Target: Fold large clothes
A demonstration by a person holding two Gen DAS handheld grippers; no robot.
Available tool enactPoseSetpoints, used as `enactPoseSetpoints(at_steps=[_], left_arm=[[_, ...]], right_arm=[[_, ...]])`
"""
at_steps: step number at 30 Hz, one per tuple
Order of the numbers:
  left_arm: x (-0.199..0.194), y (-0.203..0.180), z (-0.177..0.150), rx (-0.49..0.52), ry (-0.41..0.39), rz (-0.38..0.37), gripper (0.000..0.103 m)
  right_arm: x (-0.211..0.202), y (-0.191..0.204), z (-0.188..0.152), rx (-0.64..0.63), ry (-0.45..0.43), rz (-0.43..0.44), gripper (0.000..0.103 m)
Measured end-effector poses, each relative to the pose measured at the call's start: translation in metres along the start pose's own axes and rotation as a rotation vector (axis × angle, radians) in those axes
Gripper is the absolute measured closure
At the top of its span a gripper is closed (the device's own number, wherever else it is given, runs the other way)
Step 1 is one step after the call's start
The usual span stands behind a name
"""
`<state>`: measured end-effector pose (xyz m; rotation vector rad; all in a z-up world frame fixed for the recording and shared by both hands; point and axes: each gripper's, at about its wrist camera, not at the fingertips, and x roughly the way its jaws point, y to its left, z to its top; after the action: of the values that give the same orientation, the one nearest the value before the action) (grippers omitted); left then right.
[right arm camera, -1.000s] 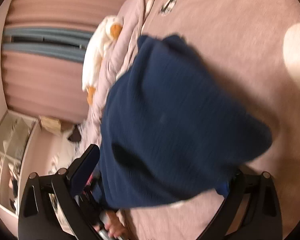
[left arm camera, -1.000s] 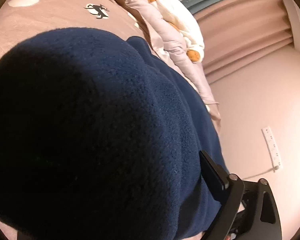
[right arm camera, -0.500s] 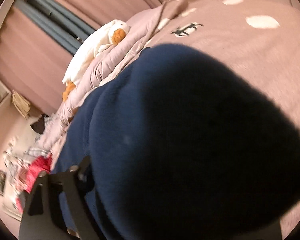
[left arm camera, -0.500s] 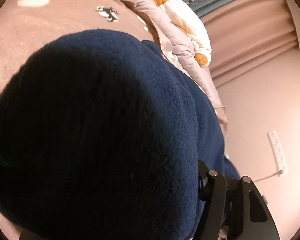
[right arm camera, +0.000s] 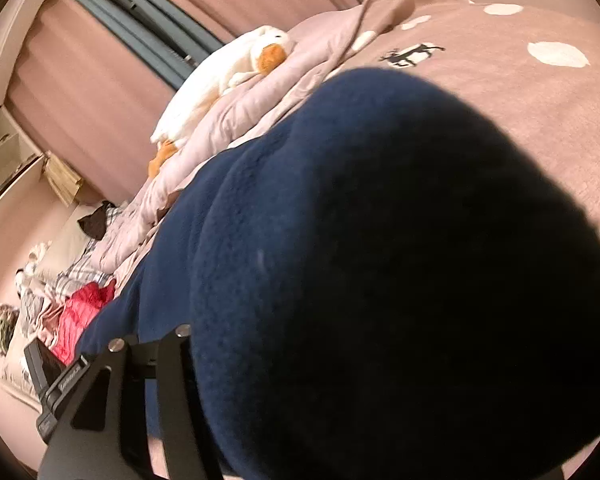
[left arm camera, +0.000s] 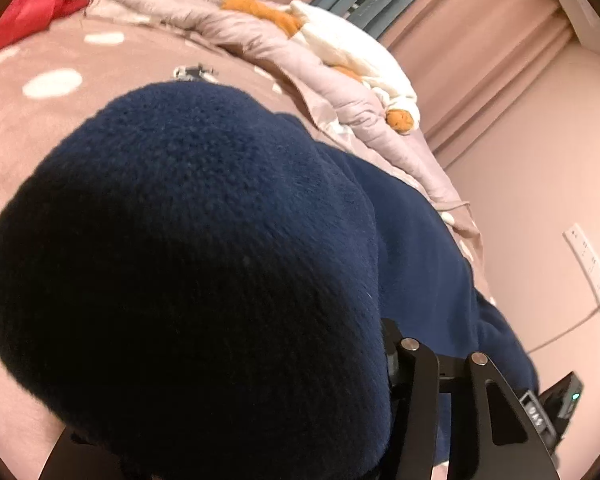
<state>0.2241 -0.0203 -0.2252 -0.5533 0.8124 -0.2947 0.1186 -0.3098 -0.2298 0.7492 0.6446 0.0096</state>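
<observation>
A navy blue fleece garment [left arm camera: 204, 264] fills most of the left wrist view and bulges over my left gripper [left arm camera: 300, 432], which is shut on it; only the right finger [left arm camera: 416, 392] shows. In the right wrist view the same fleece [right arm camera: 380, 280] drapes over my right gripper [right arm camera: 300, 420], shut on it, with only the left finger [right arm camera: 172, 380] showing. The garment hangs between both grippers above the pink spotted bed cover [left arm camera: 60, 92]. The fingertips are hidden by the cloth.
A rumpled pale quilt [left arm camera: 300, 64] with a white and orange plush duck [right arm camera: 228, 76] lies along the bed's far side. Pink curtains [right arm camera: 84, 88] hang behind. Red cloth [right arm camera: 80, 316] and checked clothes lie in a pile. A wall strip [left arm camera: 588, 264] hangs at right.
Both grippers have lifted and tilted up with the fleece; the garment now bulges close over both cameras, and more of the quilt, duck and curtains shows.
</observation>
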Motion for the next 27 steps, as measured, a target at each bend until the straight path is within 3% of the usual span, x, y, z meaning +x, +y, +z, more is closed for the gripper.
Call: enactPoseSetpoints(at_steps=[8, 15, 18, 20, 23, 27], left_arm=[[-0.011, 0.013, -0.003, 0.0, -0.036, 0.02, 0.054], [-0.059, 0.035, -0.009, 0.009, -0.111, 0.095, 0.055], [-0.063, 0.054, -0.011, -0.05, -0.061, 0.069, 0.055], [-0.048, 0.067, -0.013, -0.134, -0.008, 0.051, 0.046], [-0.04, 0.082, -0.02, -0.228, 0.002, -0.013, 0.036], [-0.043, 0.075, -0.024, -0.201, 0.01, -0.021, 0.03]], right_arm=[[0.002, 0.023, -0.001, -0.085, 0.013, 0.056, 0.056], [0.013, 0.05, -0.014, -0.197, 0.073, 0.141, 0.057], [0.027, 0.052, -0.019, -0.187, 0.118, 0.148, 0.05], [0.032, 0.047, -0.019, -0.147, 0.133, 0.114, 0.044], [0.034, 0.037, -0.015, -0.099, 0.165, 0.121, 0.042], [0.035, 0.029, -0.009, -0.063, 0.186, 0.138, 0.04]])
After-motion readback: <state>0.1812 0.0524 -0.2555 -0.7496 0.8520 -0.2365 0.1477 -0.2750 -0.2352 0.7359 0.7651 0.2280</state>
